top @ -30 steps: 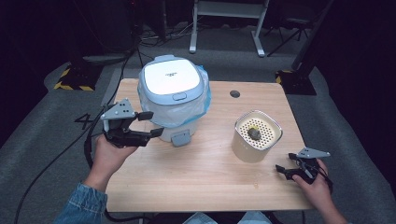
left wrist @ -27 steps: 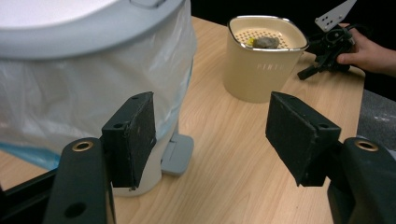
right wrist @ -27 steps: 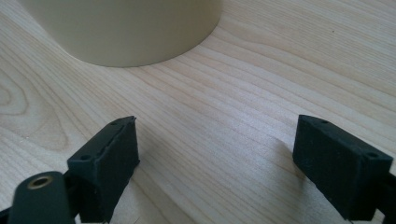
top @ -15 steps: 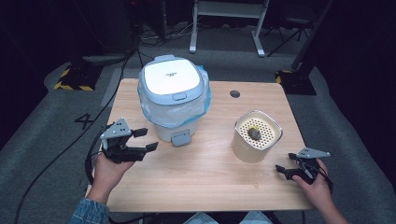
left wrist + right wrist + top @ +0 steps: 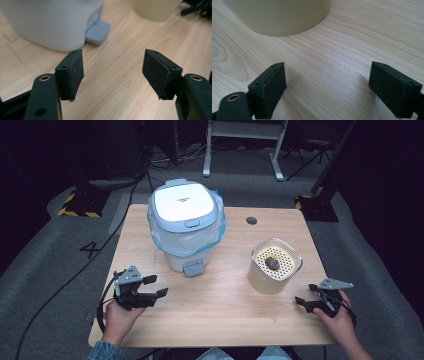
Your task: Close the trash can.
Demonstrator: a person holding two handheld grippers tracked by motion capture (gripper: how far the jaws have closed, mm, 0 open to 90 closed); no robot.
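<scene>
In the high view, a light wooden counter (image 5: 220, 305) is carrying a white lidded bin with a pale blue rim and a blue plastic liner (image 5: 185, 227), sitting toward eleven o'clock of the counter's middle. A small grey-blue pedal (image 5: 194, 268) is sticking out at the bin's six o'clock. A cream cylindrical container with a perforated top (image 5: 274, 266) is standing at about three o'clock from the middle, with a small dark lump (image 5: 272, 263) lying on its holed top. A dark round grommet (image 5: 251, 220) is sitting near the far edge. The left gripper (image 5: 154, 286) is resting at eight o'clock, held by the left hand (image 5: 120, 317), jaws spread wide and holding nothing. The right gripper (image 5: 305, 294) is lying at four o'clock in the right hand (image 5: 340, 317), just beside the cream container, jaws also apart.

In the left gripper view, the two black jaws are standing wide over bare wood, with the white bin (image 5: 55, 22) and its pedal (image 5: 98, 32) at eleven o'clock and the cream container (image 5: 156, 8) at one o'clock.

In the right gripper view, the jaws are gaping wide over the wood grain, empty, with the cream container's base (image 5: 279, 15) at eleven o'clock, close ahead but not touching.
</scene>
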